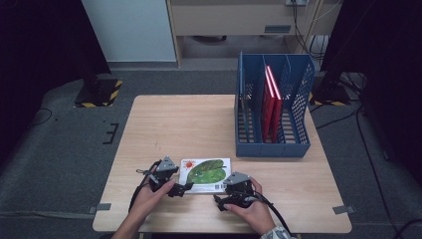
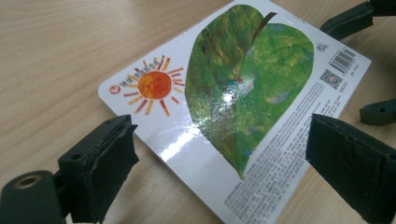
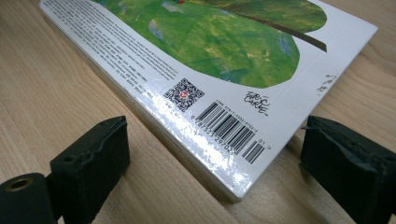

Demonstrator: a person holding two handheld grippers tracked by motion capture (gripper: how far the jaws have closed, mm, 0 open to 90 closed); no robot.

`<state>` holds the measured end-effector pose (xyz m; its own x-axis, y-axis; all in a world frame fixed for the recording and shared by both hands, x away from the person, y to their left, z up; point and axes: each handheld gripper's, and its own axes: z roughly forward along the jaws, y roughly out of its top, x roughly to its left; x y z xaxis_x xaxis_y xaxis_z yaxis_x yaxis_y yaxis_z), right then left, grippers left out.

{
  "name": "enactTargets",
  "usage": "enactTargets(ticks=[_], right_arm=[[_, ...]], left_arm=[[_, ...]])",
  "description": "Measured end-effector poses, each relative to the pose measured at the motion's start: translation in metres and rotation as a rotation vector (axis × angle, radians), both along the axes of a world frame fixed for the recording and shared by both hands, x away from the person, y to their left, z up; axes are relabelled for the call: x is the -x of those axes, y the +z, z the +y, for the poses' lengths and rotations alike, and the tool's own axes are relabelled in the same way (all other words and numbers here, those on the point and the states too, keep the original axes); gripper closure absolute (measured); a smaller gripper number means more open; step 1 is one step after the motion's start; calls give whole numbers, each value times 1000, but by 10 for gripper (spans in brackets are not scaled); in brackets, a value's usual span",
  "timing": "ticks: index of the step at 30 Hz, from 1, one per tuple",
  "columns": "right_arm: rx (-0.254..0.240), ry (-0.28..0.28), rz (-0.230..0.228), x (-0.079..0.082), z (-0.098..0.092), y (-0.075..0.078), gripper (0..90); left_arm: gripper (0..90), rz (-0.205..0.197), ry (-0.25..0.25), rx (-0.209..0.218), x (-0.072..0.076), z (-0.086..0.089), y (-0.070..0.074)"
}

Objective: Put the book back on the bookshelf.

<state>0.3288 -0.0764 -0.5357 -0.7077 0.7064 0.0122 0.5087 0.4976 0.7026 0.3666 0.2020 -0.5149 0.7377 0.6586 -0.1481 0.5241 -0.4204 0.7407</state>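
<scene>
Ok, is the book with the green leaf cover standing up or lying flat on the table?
Lying flat. The book rests cover-up on the table, closed, its whole leaf picture facing the camera in the high view.

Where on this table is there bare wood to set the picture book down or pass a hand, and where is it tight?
Bare table runs left of the blue file rack and behind the book, and right of the right gripper. It is crowded at the near edge, where the left gripper and right gripper flank the book, jaws open.
</scene>
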Motion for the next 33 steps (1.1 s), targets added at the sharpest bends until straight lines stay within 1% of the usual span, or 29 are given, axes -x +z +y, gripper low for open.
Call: enactTargets(ticks=[2, 3, 5, 7, 9, 10, 11, 13, 14, 16, 17, 18, 19, 20, 23, 24, 28, 31, 32, 33], right_arm=[[-1, -1, 4, 0, 0, 0, 80], [-2, 1, -2, 0, 0, 0, 80], [-9, 2, 3, -1, -1, 0, 77], [-15, -2, -1, -1, -1, 0, 74], [-10, 1, 0, 0, 1, -1, 56], [-6, -7, -3, 0, 2, -1, 48], [-5, -4, -4, 1, 2, -2, 39], [-5, -11, -6, 1, 4, -2, 28], [-7, -11, -2, 1, 4, -2, 25], [-5, -8, 0, 1, 4, -2, 21], [-6, -9, -2, 1, 5, -3, 16], [-6, -11, 0, 1, 5, -3, 11], [-4, -10, 5, 1, 5, -3, 6], [-2, -8, 3, 0, 6, -3, 4], [-1, -6, -2, 0, 6, -3, 2], [-1, -5, -2, 0, 6, -3, 2], [6, 2, 6, -1, 6, -2, 3], [14, 1, 13, -1, 7, -1, 2], [14, -2, 16, 0, 7, -1, 2], [14, -5, 12, 0, 8, -1, 2]], left_arm=[[65, 6, -17, 4, -8, 2, 0], [64, 11, -19, 0, -12, 3, -1], [56, 16, -16, -19, -21, 3, -3], [51, 34, -20, -15, -27, 3, -3], [51, 40, -24, -25, -31, 3, -2], [51, 40, -15, -34, -34, 2, -2], [55, 42, -6, -35, -36, 2, -2], [57, 57, -7, -45, -40, 1, -3], [57, 57, -5, -53, -43, 0, -4], [57, 75, -6, -59, -48, 0, -5], [58, 86, 1, -46, -50, -1, -5], [58, 94, 3, -47, -52, -2, -6], [59, 100, 2, -58, -54, -3, -7], [62, 106, 2, -68, -56, -5, -7], [73, 121, -4, -76, -59, -9, -8], [84, 120, 3, -74, -59, -11, -8], [95, 117, 8, -89, -58, -12, -8], [98, 114, 15, -90, -58, -10, -8], [98, 112, 22, -84, -57, -10, -8], [101, 111, 18, -86, -57, -9, -8]])
